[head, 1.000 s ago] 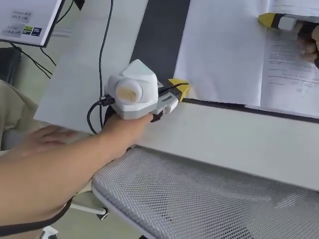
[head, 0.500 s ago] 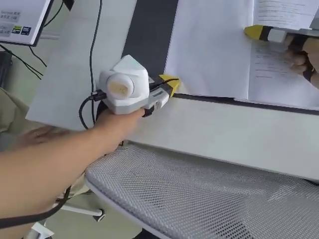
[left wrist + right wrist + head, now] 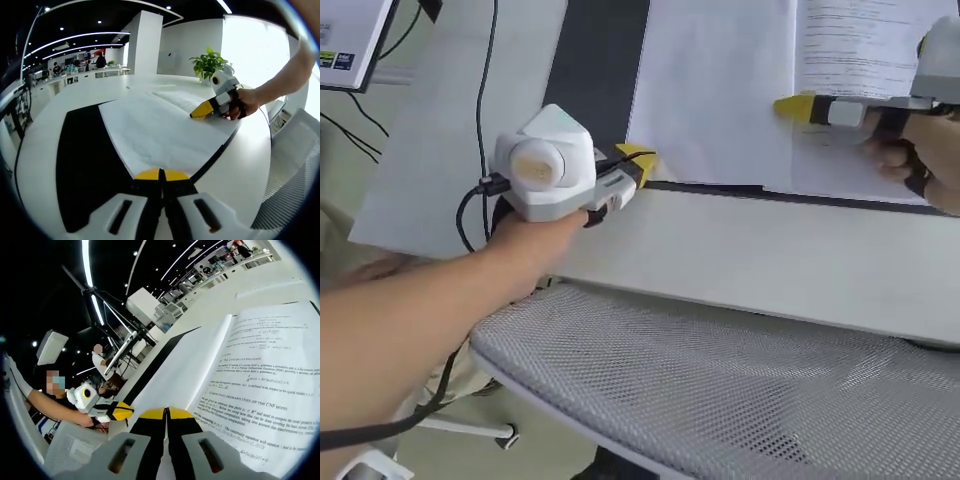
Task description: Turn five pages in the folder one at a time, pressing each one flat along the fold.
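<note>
The open folder lies on the white table, its black cover (image 3: 590, 70) bare at the left. A blank turned page (image 3: 710, 90) lies on it, and a printed page (image 3: 860, 50) lies to the right of the fold. My left gripper (image 3: 638, 163) is shut, its yellow tips at the blank page's near left corner (image 3: 150, 162). My right gripper (image 3: 790, 106) is shut too, with its tips down on the fold between blank page (image 3: 175, 380) and printed page (image 3: 260, 375). The right gripper (image 3: 202, 109) appears across the page, and the left gripper (image 3: 117, 410) appears at lower left.
A monitor (image 3: 345, 40) and black cables (image 3: 480, 100) are at the far left of the table (image 3: 770, 260). A grey mesh chair (image 3: 720, 390) sits just under the table's near edge. A potted plant (image 3: 207, 62) stands beyond the folder.
The right gripper has slid down the fold toward the page's near edge. The left gripper stays at the page corner. The head camera has shifted right.
</note>
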### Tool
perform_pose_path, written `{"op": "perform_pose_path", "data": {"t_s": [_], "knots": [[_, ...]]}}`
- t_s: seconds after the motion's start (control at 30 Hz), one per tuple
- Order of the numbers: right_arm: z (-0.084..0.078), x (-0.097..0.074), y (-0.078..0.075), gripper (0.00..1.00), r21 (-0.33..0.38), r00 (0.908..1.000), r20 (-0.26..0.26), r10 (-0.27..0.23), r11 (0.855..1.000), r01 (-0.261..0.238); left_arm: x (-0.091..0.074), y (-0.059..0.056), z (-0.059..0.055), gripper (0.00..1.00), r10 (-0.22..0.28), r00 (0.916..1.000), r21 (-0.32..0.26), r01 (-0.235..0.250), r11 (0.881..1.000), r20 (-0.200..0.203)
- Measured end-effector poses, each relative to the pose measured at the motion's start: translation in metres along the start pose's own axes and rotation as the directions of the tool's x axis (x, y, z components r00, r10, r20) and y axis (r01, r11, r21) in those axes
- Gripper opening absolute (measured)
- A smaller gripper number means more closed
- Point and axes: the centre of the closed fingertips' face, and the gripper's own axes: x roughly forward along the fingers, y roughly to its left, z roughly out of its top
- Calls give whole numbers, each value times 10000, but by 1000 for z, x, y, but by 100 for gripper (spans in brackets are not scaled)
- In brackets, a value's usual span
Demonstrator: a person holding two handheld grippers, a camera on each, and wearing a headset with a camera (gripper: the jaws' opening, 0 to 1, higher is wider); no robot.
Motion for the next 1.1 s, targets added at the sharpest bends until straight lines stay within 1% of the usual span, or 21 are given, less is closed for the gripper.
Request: {"op": "perform_pose_path", "data": {"t_s": [0.07,0.1,0.17,0.37,0.4,0.53,0.67,0.83,0.9,0.93,0.97,1.0,1.1], "knots": [[-3,-2,3,0,31,10000,-9,5,10000,-5,0,0,0,0,5,10000,28,-5,10000,-4],[-6,-2,6,0,77,9999,-127,95,9999,-94,0,0,0,0,1,10000,22,-1,10000,-2],[-7,-4,7,0,70,9997,-197,118,9999,-117,0,0,0,0,-2,10000,18,2,10000,-4],[-29,-12,25,0,341,9969,-645,441,9985,-420,0,0,-1,0,-14,10000,80,15,10000,-9],[-30,-12,24,0,329,9969,-647,452,9985,-431,0,0,-1,0,-14,10000,78,14,10000,-11],[-41,-16,33,0,475,9949,-805,608,9972,-571,1,1,-1,0,-20,10000,94,20,10000,-9],[-54,-18,45,0,598,9908,-1078,821,9953,-760,1,1,-1,0,-24,10000,130,24,9999,6],[-65,-22,55,0,782,9876,-1228,983,9929,-891,1,1,-1,0,-12,10000,112,12,9999,-12],[-74,-24,61,0,713,9828,-1527,1037,9930,-936,1,1,-1,0,-15,10000,151,15,9999,-33],[-75,-25,64,0,734,9841,-1448,1030,9929,-932,1,1,-1,0,-12,10000,152,13,9999,-48],[-72,-25,67,0,918,9857,-1244,1139,9904,-1029,1,1,-1,0,-11,10000,146,12,9999,-60],[-68,-26,70,0,1008,9896,-923,1099,9898,-1005,1,1,-1,0,-10,10000,124,11,9999,-72],[-67,-29,77,0,922,9902,-857,1098,9905,-1019,1,0,-1,0,-22,9999,7,23,10000,-118]]}}
